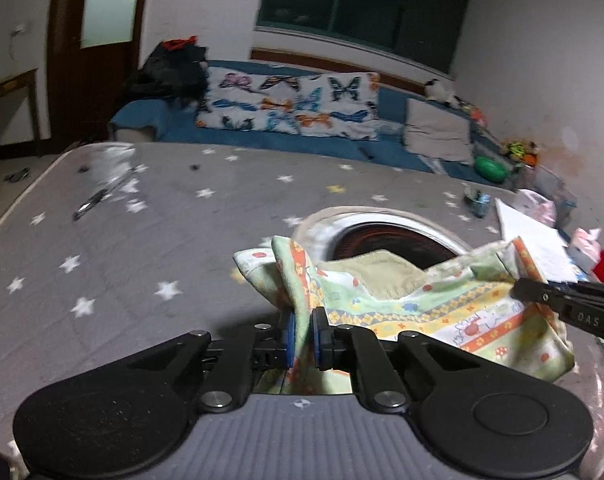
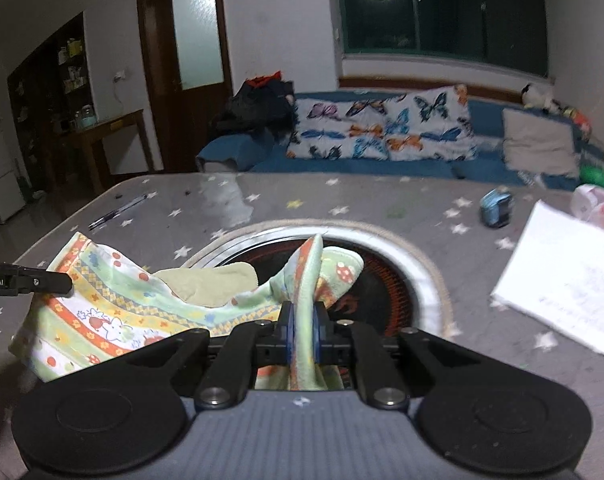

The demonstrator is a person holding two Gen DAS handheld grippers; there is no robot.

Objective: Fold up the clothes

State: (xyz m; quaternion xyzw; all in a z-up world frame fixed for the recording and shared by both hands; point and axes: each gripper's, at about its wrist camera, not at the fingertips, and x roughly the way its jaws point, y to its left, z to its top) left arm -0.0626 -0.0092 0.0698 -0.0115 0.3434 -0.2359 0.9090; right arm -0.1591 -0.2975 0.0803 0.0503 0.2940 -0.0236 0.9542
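The left claw is clamped tight on a bunched edge of the pale green cotton garment with orange borders and cartoon prints; the right claw pinches another gathered edge the same way, blue pads pressed into the fabric. Held at two points, the cloth sags between them — likely lifted to spread it flat before a fold. It hangs just above the grey star-patterned tabletop, partly over the round dark heater opening with a metal rim set in the middle. Further out, white paper sheets lie toward the right edge and a pen near the far-left corner.
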